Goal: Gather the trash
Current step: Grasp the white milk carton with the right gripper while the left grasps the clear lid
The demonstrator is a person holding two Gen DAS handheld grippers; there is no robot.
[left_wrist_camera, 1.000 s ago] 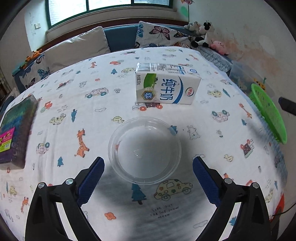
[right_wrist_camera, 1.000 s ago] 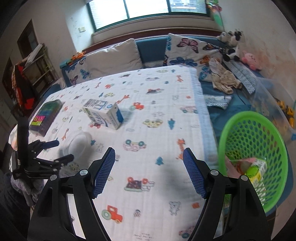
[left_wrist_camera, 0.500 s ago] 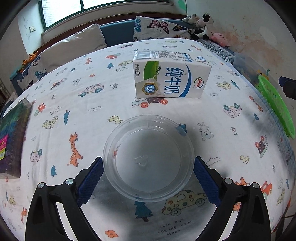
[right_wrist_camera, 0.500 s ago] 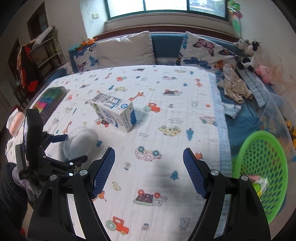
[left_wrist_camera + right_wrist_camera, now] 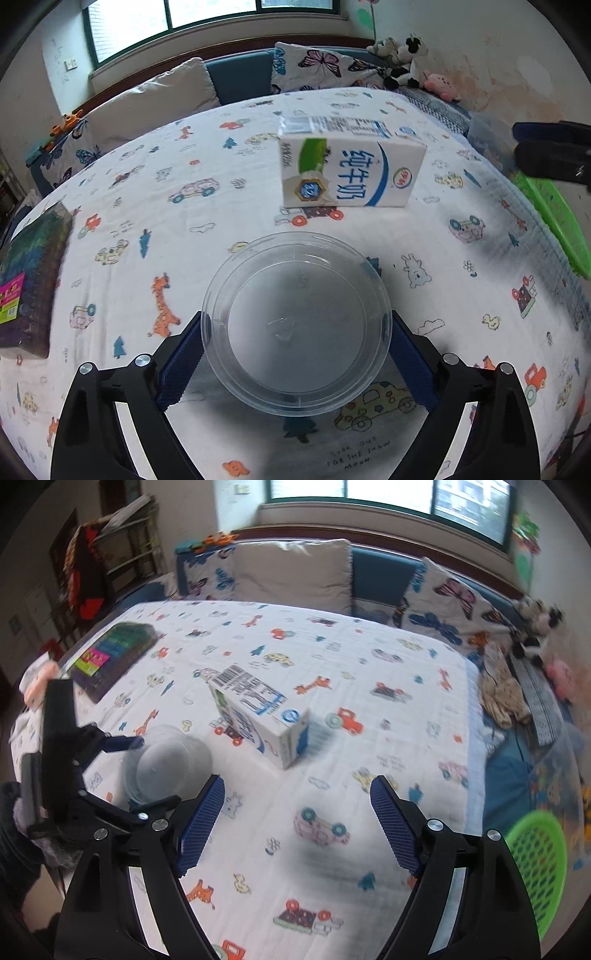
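Clear plastic bowl (image 5: 296, 325) sits upside down on the cartoon-print cloth of the surface (image 5: 155, 206), between the pads of the left tongs (image 5: 296, 363). Both blue pads meet the bowl's rim at left and right; the jaws have just been closing, and whether they press yet I cannot tell. Milk carton (image 5: 351, 166) lies on its side just beyond the bowl, apart from it. Blue Chinese characters and a red oval logo on its front; barcode panel on top.

Right tongs (image 5: 297, 823) stand apart, jaws just widened, nothing between them, over bare cloth short of the carton. Open cloth runs from there to the surface's right edge. Green mesh basket (image 5: 539, 864) sits below and past that edge. Dark box (image 5: 29, 280) with a pink label lies near the left edge. Cloth print near the bowl reads "LOOK OUT FOR THE SNOW MOON".
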